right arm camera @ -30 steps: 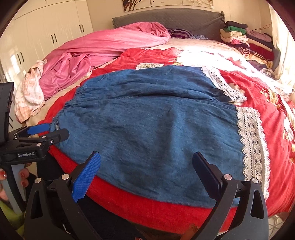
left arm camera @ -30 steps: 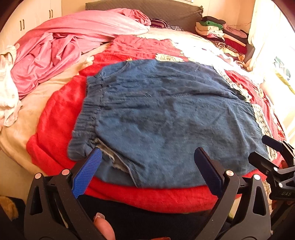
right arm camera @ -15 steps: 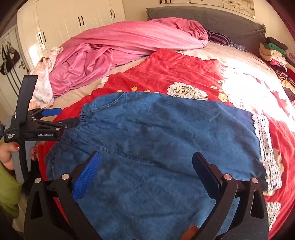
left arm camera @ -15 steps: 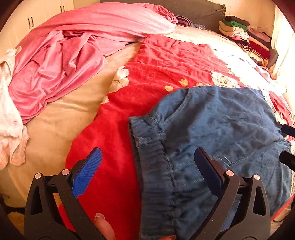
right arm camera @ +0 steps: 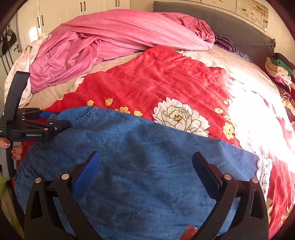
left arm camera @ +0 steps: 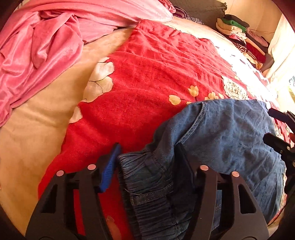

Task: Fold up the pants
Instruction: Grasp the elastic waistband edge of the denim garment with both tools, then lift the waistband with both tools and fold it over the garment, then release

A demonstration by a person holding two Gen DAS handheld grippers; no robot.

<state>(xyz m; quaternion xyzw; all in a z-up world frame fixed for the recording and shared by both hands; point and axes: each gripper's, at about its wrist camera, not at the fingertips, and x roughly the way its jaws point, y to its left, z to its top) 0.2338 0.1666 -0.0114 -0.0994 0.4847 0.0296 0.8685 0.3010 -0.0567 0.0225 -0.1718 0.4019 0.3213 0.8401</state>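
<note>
The blue denim pants [right arm camera: 147, 157] lie spread on a red flowered blanket [right arm camera: 156, 83]; white lace trim [right arm camera: 263, 169] shows at their right end. My left gripper [left arm camera: 147, 153] has closed partway on the gathered waistband [left arm camera: 147, 177] at the pants' far left corner, jaws on either side of the bunched cloth. It also shows in the right wrist view [right arm camera: 53, 122] pinching that corner. My right gripper [right arm camera: 145, 162] is open above the middle of the pants, holding nothing. Its tips show at the right edge of the left wrist view [left arm camera: 278, 129].
A heap of pink bedding [right arm camera: 110, 42] lies at the back left of the bed. A stack of folded clothes [left arm camera: 239, 35] sits at the far right by the grey headboard [right arm camera: 239, 31]. White wardrobe doors [right arm camera: 83, 9] stand behind.
My left gripper moved forward to the waistband corner and its jaws closed in around the cloth. My right gripper moved further over the pants and stayed open.
</note>
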